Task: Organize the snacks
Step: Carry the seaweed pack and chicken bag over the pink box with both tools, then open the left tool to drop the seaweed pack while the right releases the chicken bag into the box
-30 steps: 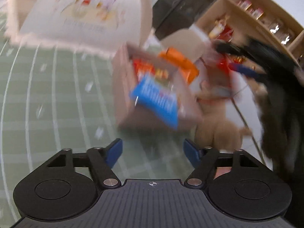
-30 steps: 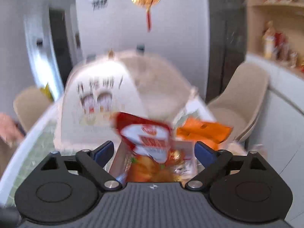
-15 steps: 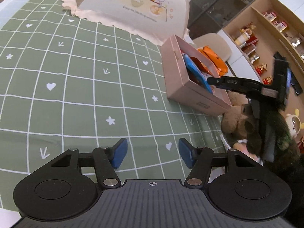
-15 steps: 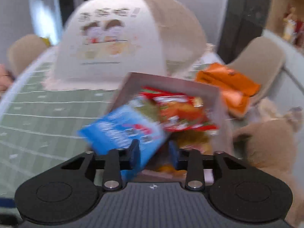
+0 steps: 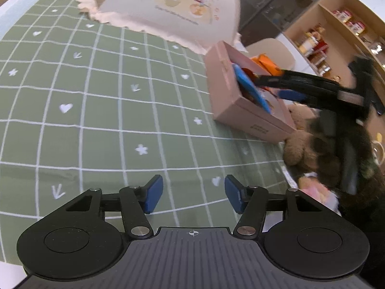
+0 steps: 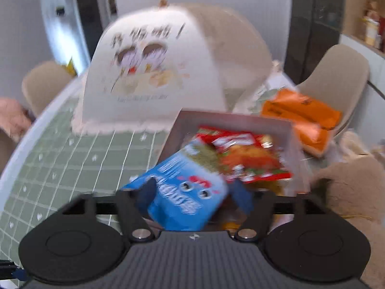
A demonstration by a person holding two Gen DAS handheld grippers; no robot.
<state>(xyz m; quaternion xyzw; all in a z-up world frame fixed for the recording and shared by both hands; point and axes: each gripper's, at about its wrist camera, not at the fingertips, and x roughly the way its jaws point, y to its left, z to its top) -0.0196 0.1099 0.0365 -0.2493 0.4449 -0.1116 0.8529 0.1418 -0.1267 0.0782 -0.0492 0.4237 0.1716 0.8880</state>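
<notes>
Right gripper (image 6: 192, 196) sat w/ jaws apart around the blue snack bag (image 6: 182, 192), prob. just dropped into the pink box (image 5: 231, 96); left gripper (image 5: 192, 193) hung wide, empty, over the tablecloth (image 5: 96, 120).

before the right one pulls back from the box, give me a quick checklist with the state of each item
1. Right hand-held gripper open around the blue snack bag: ok, fingers spread.
2. Bag fully released: cannot tell, blurred.
3. Bag inside the pink box: ok, though it sticks up at a slant.
4. Red snack bag in the box: ok.
5. Orange packs boxed: not ok, behind the box.
6. Left hand-held gripper free: ok, open over the green tablecloth.
</notes>
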